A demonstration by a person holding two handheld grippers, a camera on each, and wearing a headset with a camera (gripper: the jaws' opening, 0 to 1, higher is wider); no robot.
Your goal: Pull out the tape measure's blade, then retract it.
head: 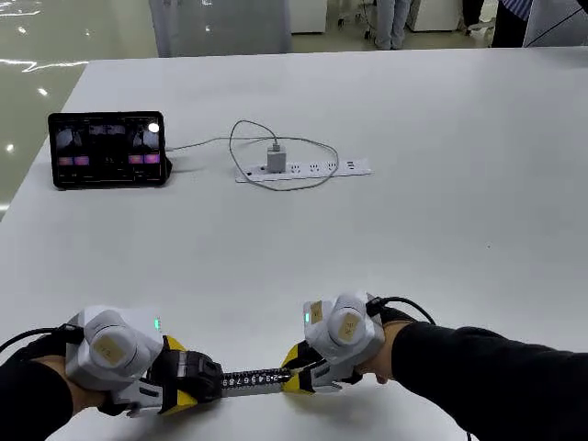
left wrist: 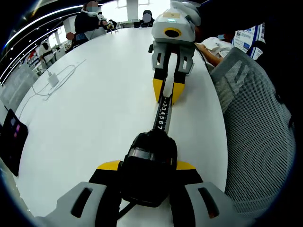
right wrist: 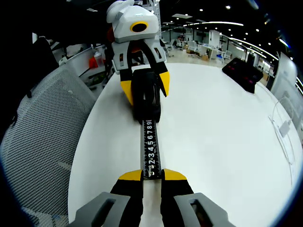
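Note:
The black tape measure case sits between the yellow-tipped fingers of my left gripper, which is shut on it at the table's near edge. A short length of blade, black with white numerals, runs from the case to my right gripper. The right gripper is shut on the blade's tip. Both grippers face each other, low over the white table.
A tablet stands at the far left of the table. A white power strip with a charger and looped cable lies at the middle back. A grey mesh chair stands off the near table edge. People sit at the far end.

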